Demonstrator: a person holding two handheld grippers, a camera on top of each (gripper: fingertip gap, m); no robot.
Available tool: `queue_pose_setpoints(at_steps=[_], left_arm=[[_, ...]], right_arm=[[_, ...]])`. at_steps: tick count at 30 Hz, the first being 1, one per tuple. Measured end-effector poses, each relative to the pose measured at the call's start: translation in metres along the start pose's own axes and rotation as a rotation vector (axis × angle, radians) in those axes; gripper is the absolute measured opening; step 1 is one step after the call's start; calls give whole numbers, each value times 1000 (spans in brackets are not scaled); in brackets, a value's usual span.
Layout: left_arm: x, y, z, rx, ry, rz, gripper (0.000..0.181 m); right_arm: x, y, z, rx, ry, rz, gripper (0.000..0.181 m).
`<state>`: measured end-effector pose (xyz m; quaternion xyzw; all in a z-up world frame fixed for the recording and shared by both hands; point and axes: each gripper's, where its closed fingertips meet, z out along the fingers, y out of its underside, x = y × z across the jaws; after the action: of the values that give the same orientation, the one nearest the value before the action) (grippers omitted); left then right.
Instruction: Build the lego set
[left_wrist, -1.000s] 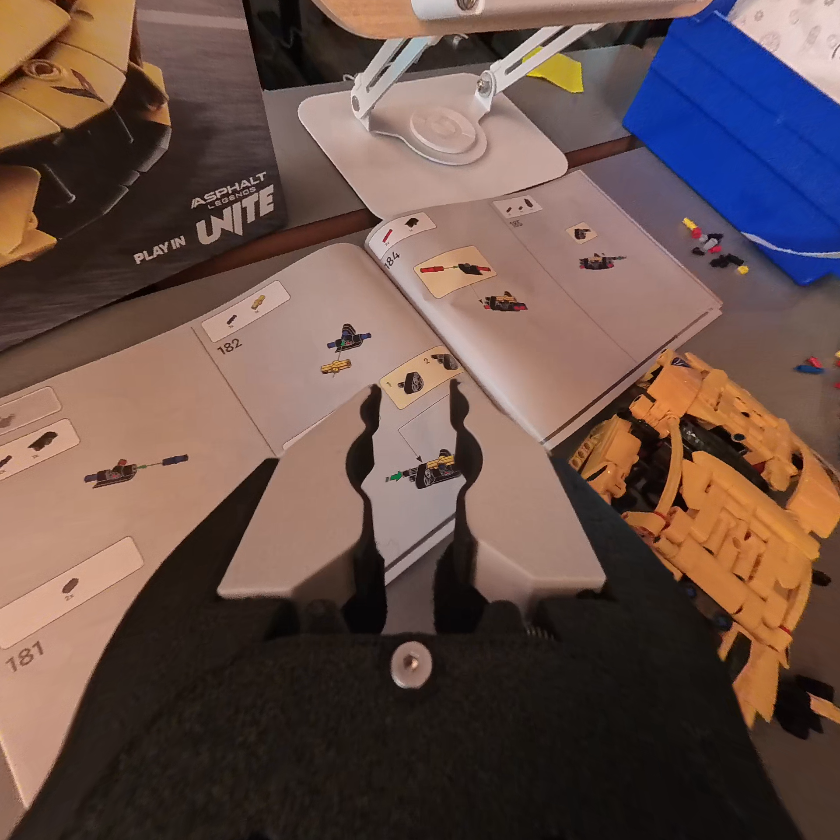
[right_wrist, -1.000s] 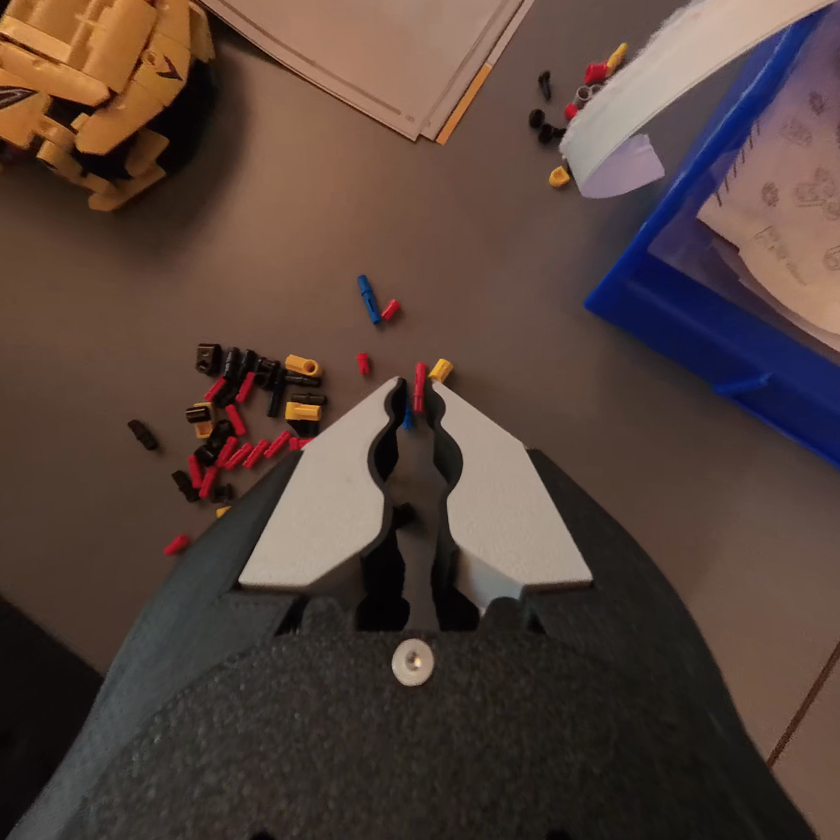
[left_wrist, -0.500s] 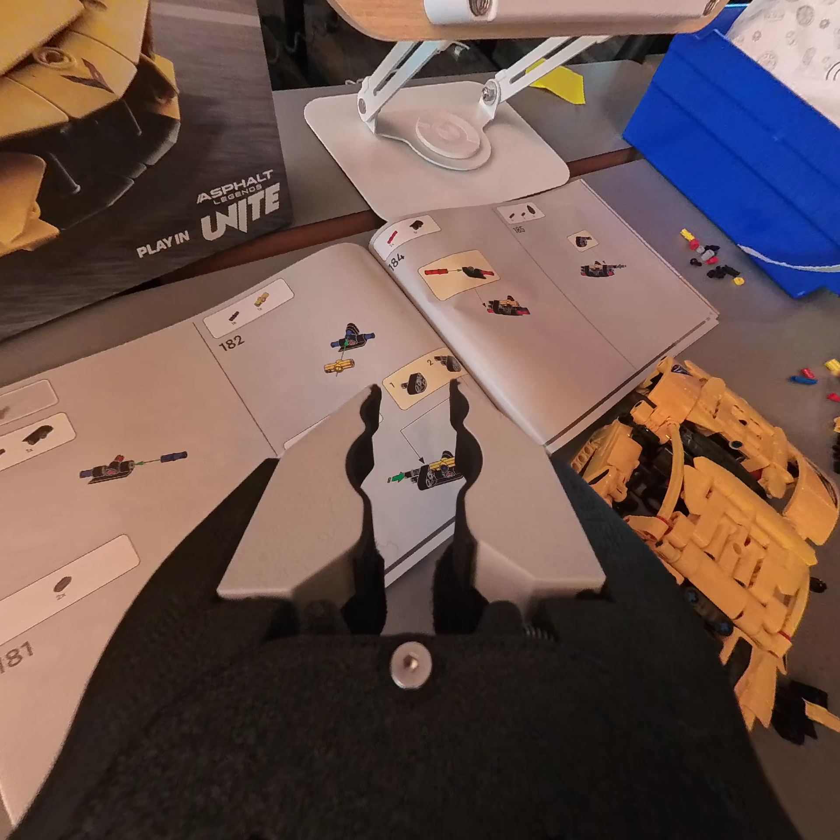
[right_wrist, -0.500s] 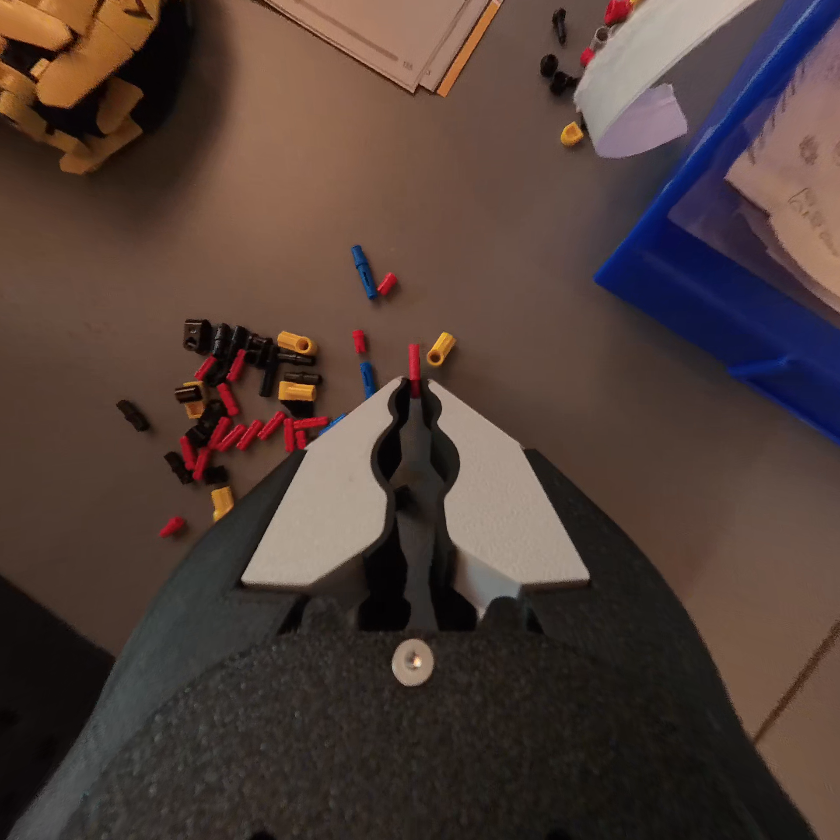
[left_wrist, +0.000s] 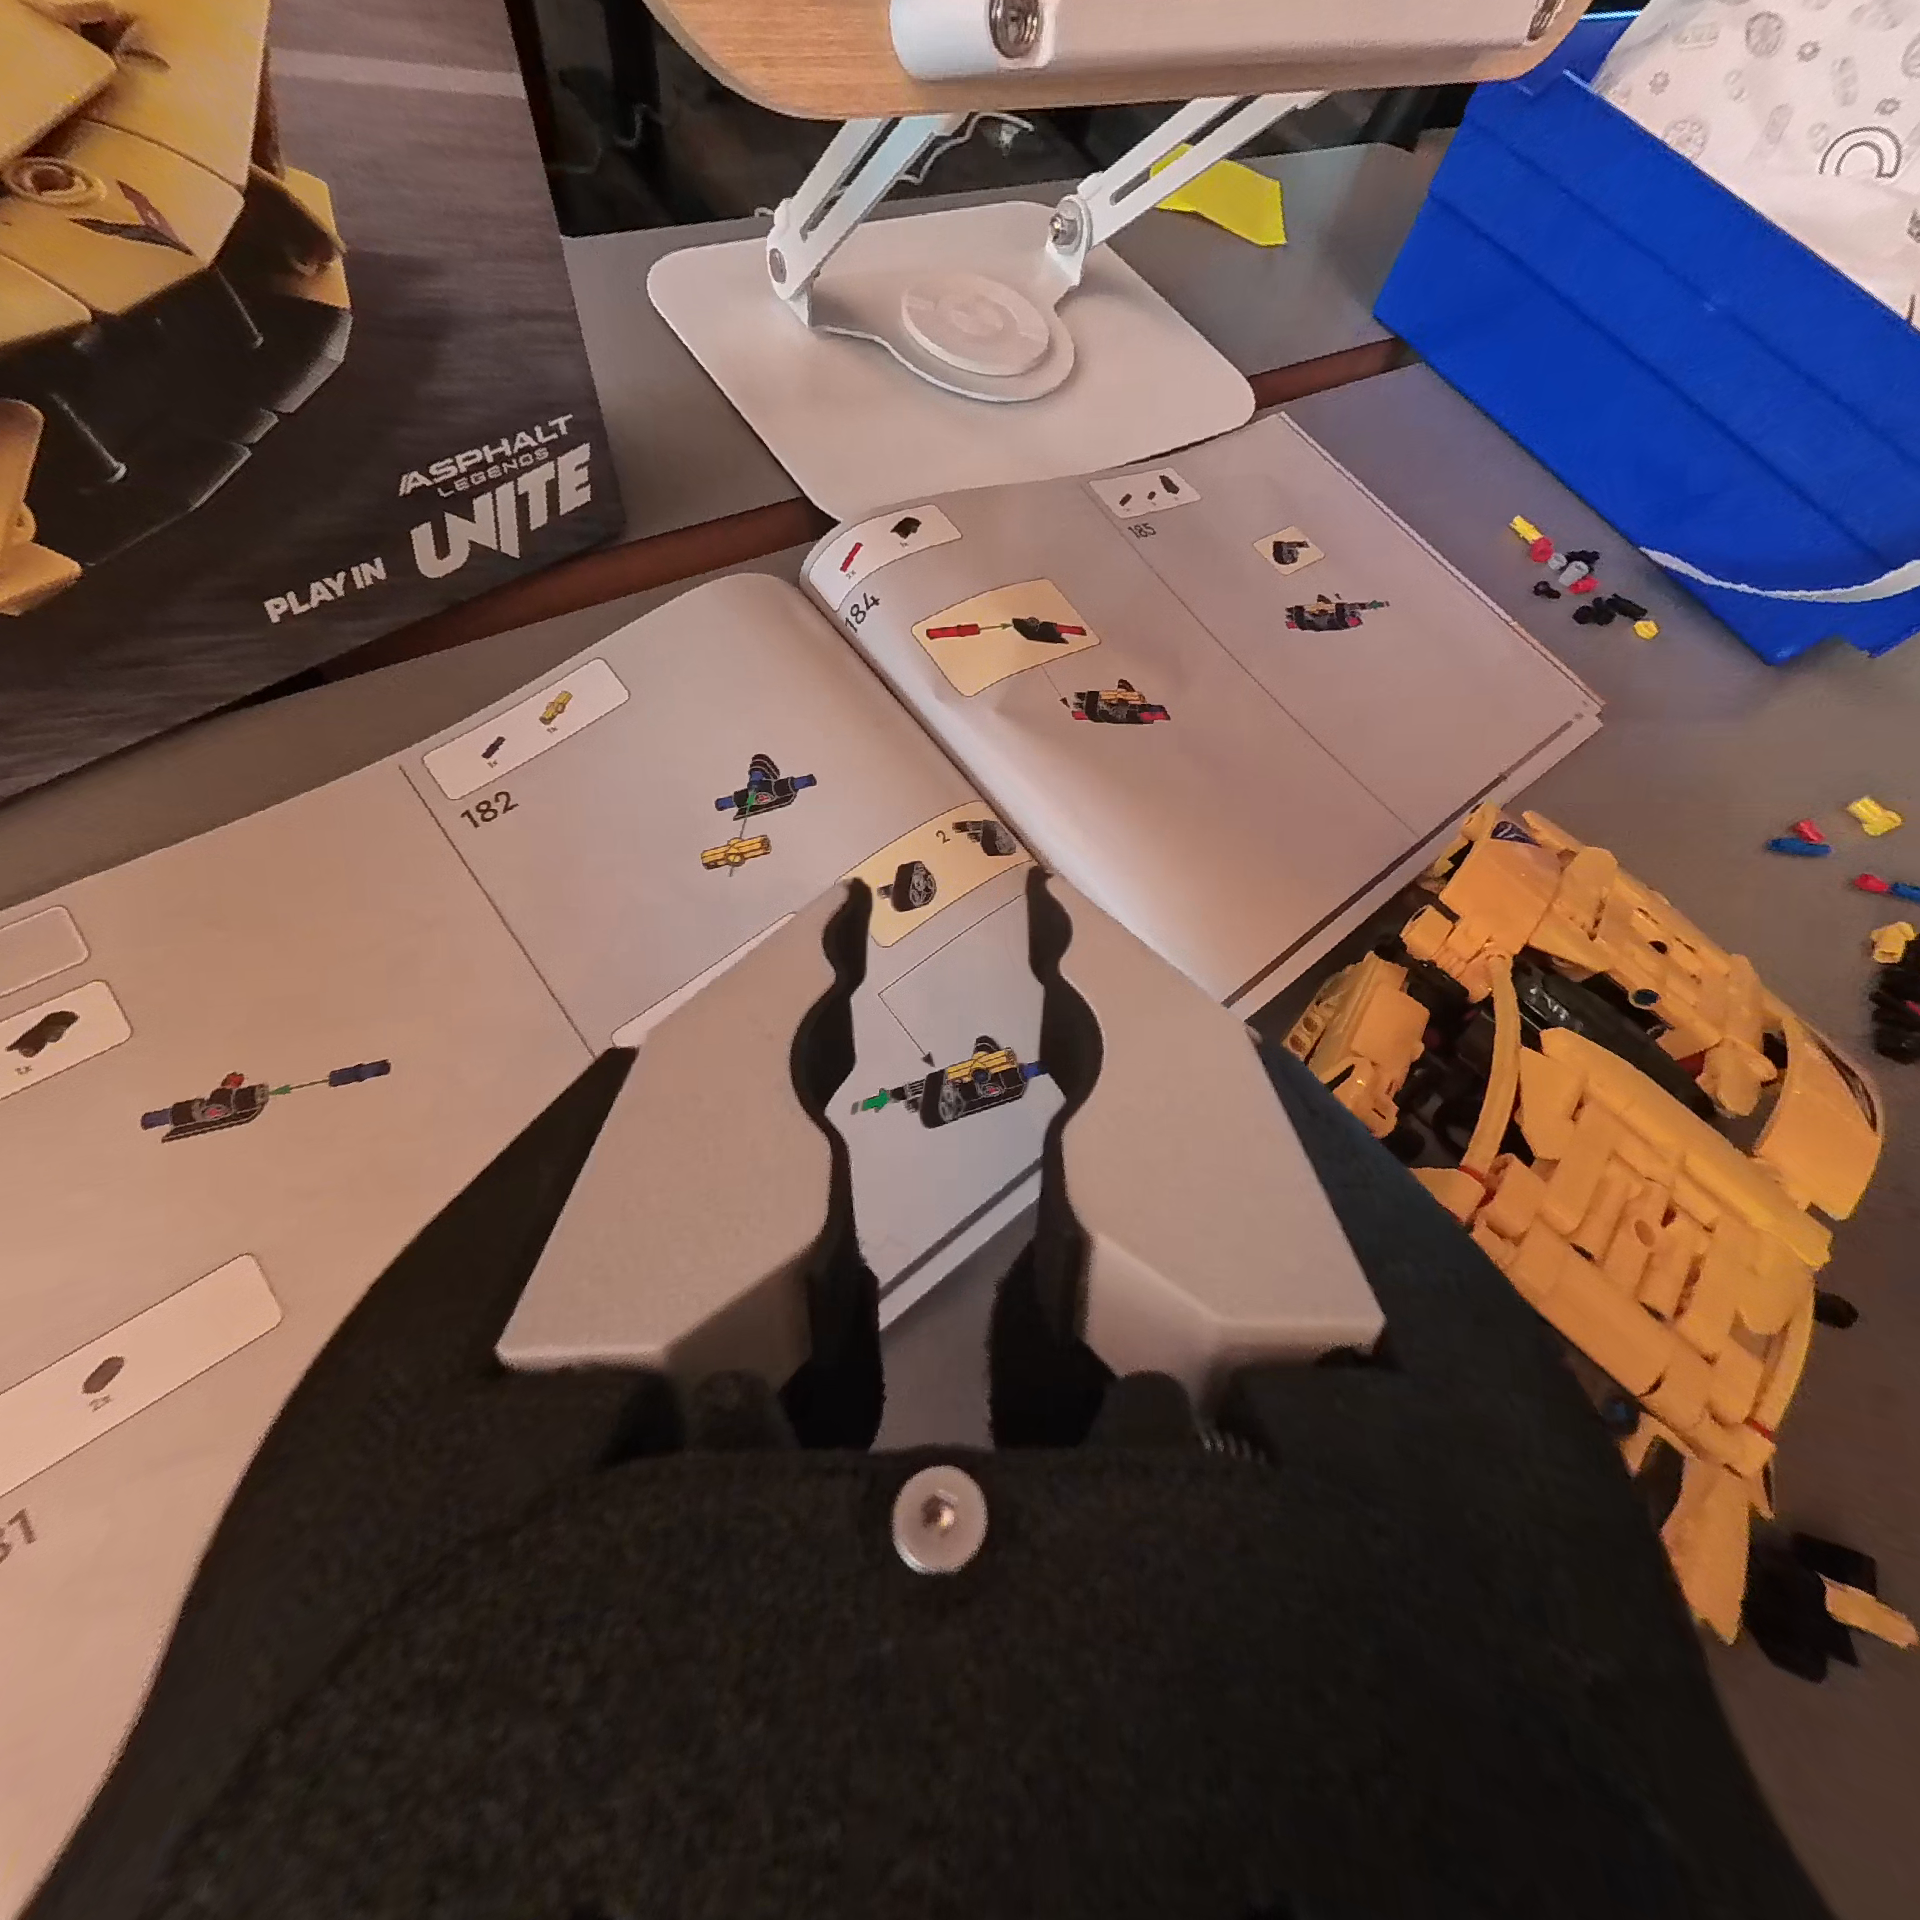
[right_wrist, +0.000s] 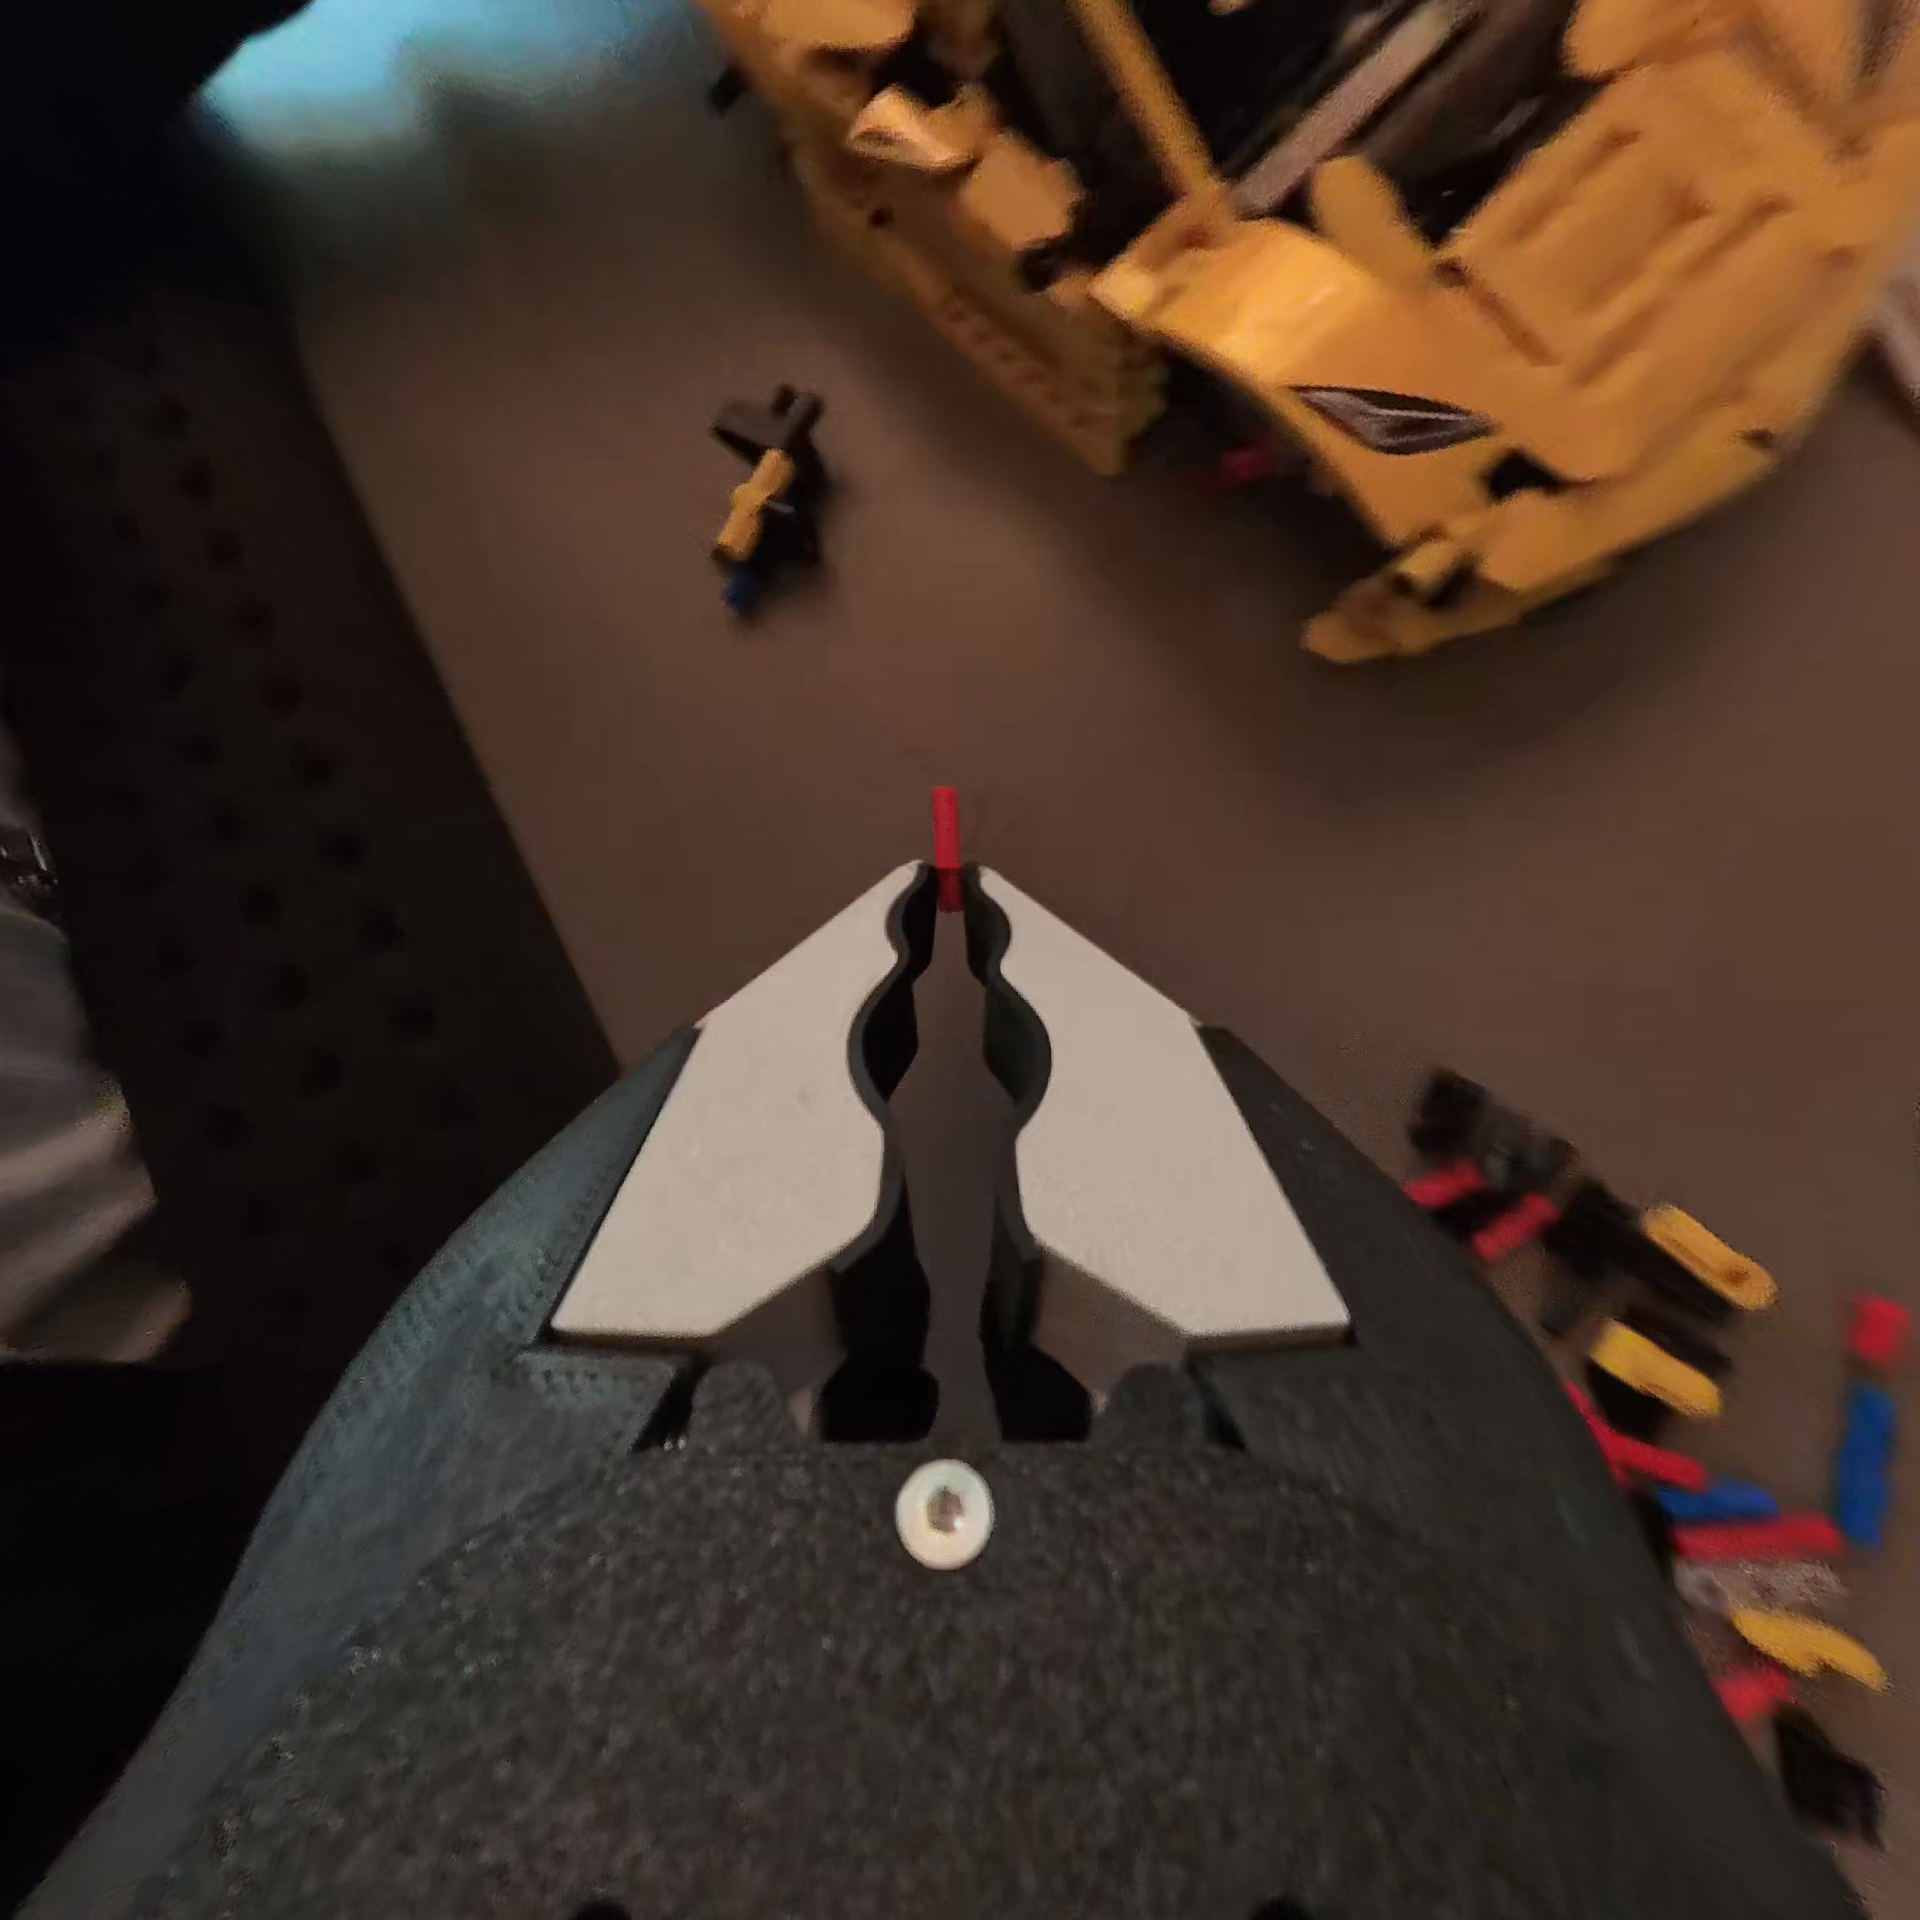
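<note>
In the left wrist view, the left gripper (left_wrist: 943, 894) is hovering with its jaws apart and nothing between them, low in the frame over the open instruction booklet (left_wrist: 665, 831) that is lying on the grey desk (left_wrist: 1704, 748). The partly built yellow lego car (left_wrist: 1590, 1174) is sitting at the right of the frame, just beside the booklet's lower right corner. A blue bin (left_wrist: 1621, 343) is occupying the upper right, with a few small loose pieces (left_wrist: 1579, 582) scattered near its foot. The set's box (left_wrist: 312, 312) is standing at the upper left, and a white stand base (left_wrist: 956, 364) is resting at top centre.

In the right wrist view, the right gripper (right_wrist: 945, 883) is pinching a small red pin (right_wrist: 944, 836) at its very tips, the pin sticking out forward at the centre of the frame. The yellow car (right_wrist: 1351, 312) is filling the upper right, blurred. A small black-and-yellow subassembly (right_wrist: 769, 488) is lying alone at upper centre-left. A heap of red, black, yellow and blue pins (right_wrist: 1662, 1403) is lying at the lower right.
</note>
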<state>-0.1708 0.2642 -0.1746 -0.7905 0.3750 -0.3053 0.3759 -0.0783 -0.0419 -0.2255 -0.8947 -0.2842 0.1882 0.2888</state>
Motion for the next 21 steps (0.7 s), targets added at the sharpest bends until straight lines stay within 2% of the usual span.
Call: queue_pose_setpoints(at_steps=[6, 9, 14, 16, 18, 21], left_arm=[[4, -1, -1, 5, 17, 0, 30], [5, -2, -2, 8, 17, 0, 30], [7, -3, -3, 13, 22, 2, 30], [7, -3, -3, 10, 20, 6, 30], [7, -2, -3, 8, 18, 8, 31], [8, -2, -2, 6, 20, 9, 30]], right_arm=[[-33, -2, 24, -53, -58, -105, 4], [-34, 4, 32, -90, -30, -121, 5], [-33, 1, 32, -54, 0, -97, 9], [-26, 4, 20, -40, 27, -69, 13], [-7, 8, -4, 16, 92, -9, 14], [45, 35, -52, 42, 277, 132, 9]])
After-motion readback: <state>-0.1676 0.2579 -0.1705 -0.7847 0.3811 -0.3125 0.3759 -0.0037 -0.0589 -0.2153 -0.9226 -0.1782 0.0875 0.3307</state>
